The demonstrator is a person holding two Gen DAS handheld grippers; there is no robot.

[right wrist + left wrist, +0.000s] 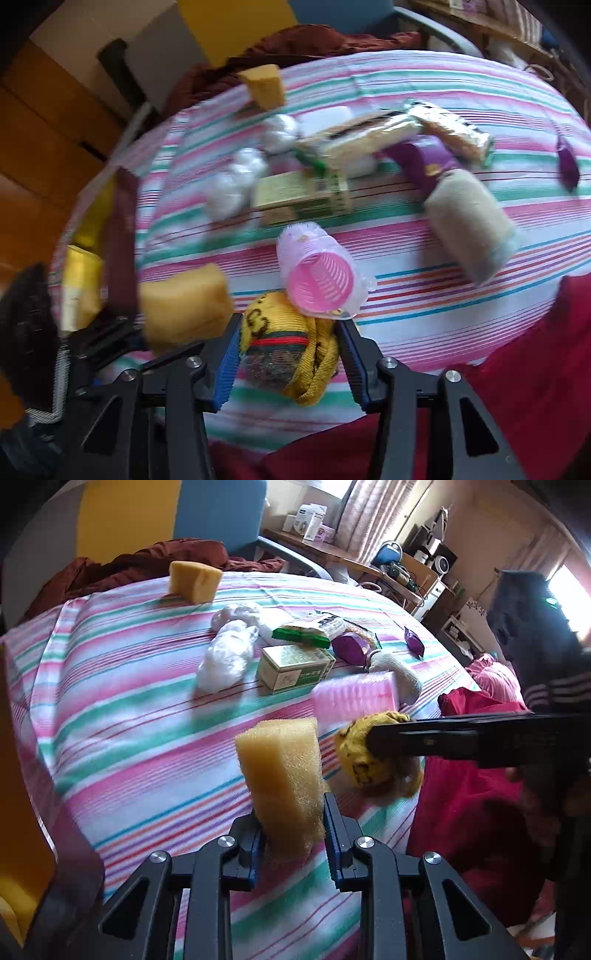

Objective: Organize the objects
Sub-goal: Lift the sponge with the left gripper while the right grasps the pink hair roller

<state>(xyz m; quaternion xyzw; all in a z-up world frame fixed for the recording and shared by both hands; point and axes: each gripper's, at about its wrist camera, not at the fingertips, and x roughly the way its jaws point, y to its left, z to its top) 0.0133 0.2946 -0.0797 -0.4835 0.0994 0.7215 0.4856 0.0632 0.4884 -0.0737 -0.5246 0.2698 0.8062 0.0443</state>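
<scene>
My left gripper (293, 829) is shut on a yellow sponge block (280, 771), which stands upright between the blue pads above the striped bed sheet (129, 716). To its right lies a rolled yellow sock (354, 755) under a black finger (406, 740) of the right gripper. In the right wrist view my right gripper (288, 354) is shut on that yellow sock (284, 350), both pads against its sides. The held sponge (184, 310) shows blurred at left. A pink hair roller (321, 280) lies just beyond the sock.
Further back on the sheet lie a second yellow sponge (195, 581), white plastic bags (225, 657), a green box (295, 668), snack packs (306, 631), purple packets (351, 646) and a beige rolled sock (469, 229). Red cloth (472, 794) hangs at the right edge.
</scene>
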